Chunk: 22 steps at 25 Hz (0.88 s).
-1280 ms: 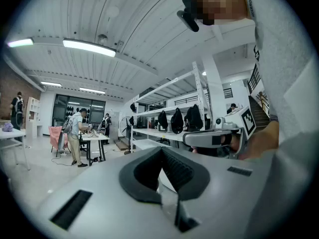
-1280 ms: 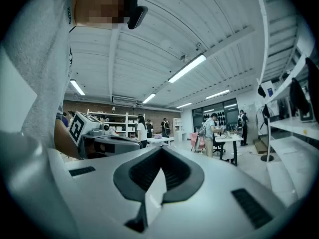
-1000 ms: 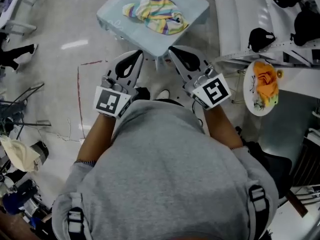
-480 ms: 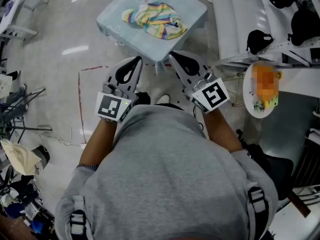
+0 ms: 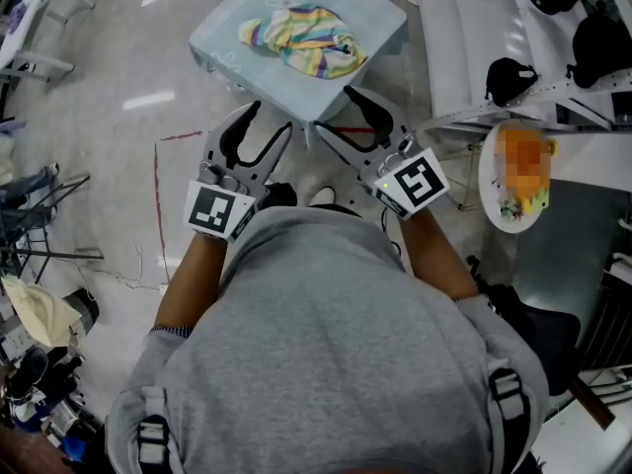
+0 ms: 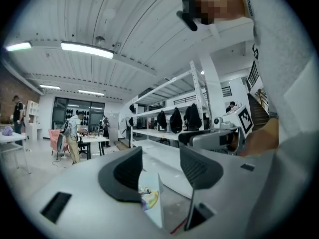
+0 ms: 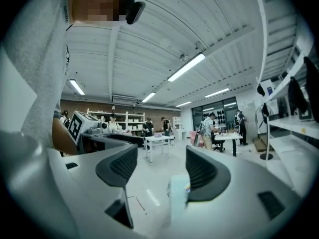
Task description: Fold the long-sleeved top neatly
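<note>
Right now the one top (image 5: 301, 36) lies crumpled in a striped heap on the single small blue tabletop (image 5: 370, 8), sitting left of the middle and well short of the near edge. Both grippers are held level at that near edge, side by side, with the heap straight ahead of them and beyond their tips. The left gripper (image 5: 272, 118) and the right gripper (image 5: 334, 112) have each just been opening; their jaws now stand apart with nothing between them, and neither touches the cloth. The heap's long axis runs roughly across the person's front, left to right, dipping a little towards the near side at its right end. That end looks slightly closer to the right gripper, while the bulk lies more ahead of the left, so neither hand is plainly nearer. Folding has not begun. The coming move is probably a forward reach by both to spread the top flat.
</note>
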Each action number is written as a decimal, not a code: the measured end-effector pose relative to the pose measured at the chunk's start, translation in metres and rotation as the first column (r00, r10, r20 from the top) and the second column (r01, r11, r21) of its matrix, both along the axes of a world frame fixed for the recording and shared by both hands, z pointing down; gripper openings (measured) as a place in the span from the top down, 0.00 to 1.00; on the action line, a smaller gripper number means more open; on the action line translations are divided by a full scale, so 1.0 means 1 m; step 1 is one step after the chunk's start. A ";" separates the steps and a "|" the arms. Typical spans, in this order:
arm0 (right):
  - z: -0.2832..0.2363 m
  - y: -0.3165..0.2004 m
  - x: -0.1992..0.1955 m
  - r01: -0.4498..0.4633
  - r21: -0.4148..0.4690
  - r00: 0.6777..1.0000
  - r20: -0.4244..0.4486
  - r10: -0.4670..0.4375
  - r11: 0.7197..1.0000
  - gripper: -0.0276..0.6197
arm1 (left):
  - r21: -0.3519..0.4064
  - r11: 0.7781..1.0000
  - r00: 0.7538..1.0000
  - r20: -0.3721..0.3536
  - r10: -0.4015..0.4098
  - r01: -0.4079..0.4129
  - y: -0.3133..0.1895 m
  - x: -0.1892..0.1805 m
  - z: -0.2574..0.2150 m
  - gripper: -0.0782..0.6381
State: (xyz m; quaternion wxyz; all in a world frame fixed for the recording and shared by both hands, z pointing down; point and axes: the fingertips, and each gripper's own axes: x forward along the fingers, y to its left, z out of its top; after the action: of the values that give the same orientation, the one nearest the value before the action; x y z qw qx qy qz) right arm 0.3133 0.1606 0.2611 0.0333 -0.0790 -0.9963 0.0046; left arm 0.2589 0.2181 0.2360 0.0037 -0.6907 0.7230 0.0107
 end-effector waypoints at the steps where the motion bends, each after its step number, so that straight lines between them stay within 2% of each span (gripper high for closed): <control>1: 0.001 -0.001 -0.001 -0.001 0.002 1.000 -0.004 0.001 1.000 0.45 | 0.001 1.000 1.000 -0.002 0.010 -0.010 -0.001 0.001 -0.001 0.52; 3: 0.001 -0.002 -0.001 -0.004 0.004 1.000 -0.008 0.004 1.000 0.40 | -0.002 1.000 1.000 -0.002 0.025 -0.025 -0.002 0.002 -0.003 0.50; 7: 0.000 -0.006 -0.002 -0.021 0.003 1.000 -0.003 0.021 1.000 0.40 | -0.045 0.998 0.999 0.014 0.035 -0.035 -0.004 -0.005 -0.003 0.49; 10: 0.004 -0.009 -0.007 -0.040 -0.008 0.999 -0.012 0.040 0.999 0.40 | -0.027 0.999 0.999 0.020 0.042 -0.041 -0.005 -0.016 -0.005 0.49; 13: 0.008 -0.014 -0.018 -0.065 -0.014 0.998 -0.028 0.064 0.998 0.40 | -0.063 0.997 0.998 0.018 0.053 -0.051 -0.006 -0.032 0.001 0.49; 16: 0.012 -0.016 -0.038 -0.086 -0.008 0.995 -0.046 0.085 0.996 0.40 | -0.038 0.996 0.997 0.009 0.075 -0.075 -0.007 -0.056 0.005 0.49; 19: 0.014 -0.016 -0.066 -0.115 -0.002 0.991 -0.062 0.115 0.993 0.40 | -0.046 0.993 0.994 0.000 0.113 -0.113 -0.009 -0.085 0.012 0.49; 22: 0.016 -0.011 -0.102 -0.145 -0.047 0.987 -0.075 0.141 0.988 0.40 | -0.049 0.986 0.988 -0.004 0.157 -0.157 -0.011 -0.120 0.015 0.49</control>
State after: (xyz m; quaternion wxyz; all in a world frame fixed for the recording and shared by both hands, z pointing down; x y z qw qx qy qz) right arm 0.2117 0.1495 0.2775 0.0667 -0.0079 -0.9971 0.0357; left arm 0.1388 0.2066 0.2506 -0.0142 -0.7456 0.6663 -0.0068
